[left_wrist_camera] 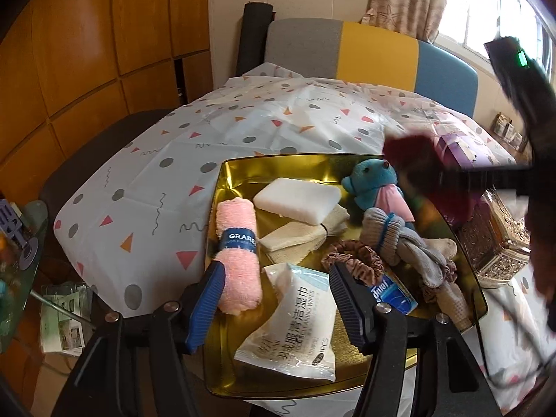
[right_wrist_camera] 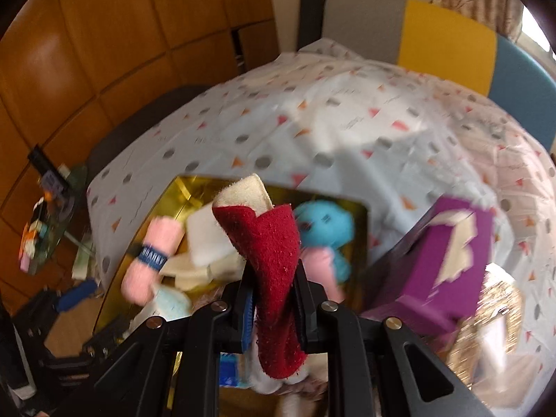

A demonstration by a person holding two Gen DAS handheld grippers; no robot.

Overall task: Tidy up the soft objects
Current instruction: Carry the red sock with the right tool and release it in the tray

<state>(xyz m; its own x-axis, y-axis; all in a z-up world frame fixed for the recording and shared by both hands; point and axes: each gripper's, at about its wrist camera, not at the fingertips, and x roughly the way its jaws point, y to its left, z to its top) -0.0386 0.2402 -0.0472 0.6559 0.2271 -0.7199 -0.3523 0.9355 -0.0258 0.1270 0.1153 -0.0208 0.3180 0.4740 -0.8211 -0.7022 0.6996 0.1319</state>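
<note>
On the gold mirror-finish square tray, which sits on a table under a white plastic cloth printed with grey dots and coloured triangles, the soft things lie heaped together. In the left wrist view a rolled pink terry towel with a dark blue paper band lies at the tray's 9 o'clock edge, a white foam sponge block and folded cream gauze cloths sit toward 12 o'clock, a blue plush animal in a pink top stands at about 1 o'clock, and grey knitted socks tied with a blue band lie at 3 o'clock beside a brown satin scrunchie. A white soft packet of wet wipes rests at 6 o'clock.

The left gripper hangs over that near edge with its blue-padded jaws spread and nothing between the pads; the towel's end and the wipes lie below the gap.

The right gripper is pinched tight on a dark red fleece sock with a cream inner lining, which stands up from the jaws and droops below them, above the tray. A purple cardboard box sits at its 3 o'clock, off the tray.

The sock looks light, limp and grippy, so it should fold rather than slip; a pinch across its middle, as here, leaves both ends dangling, and they may snag on neighbours when it is set down. The towel roll seems firmer; I would take it at the band.
</note>
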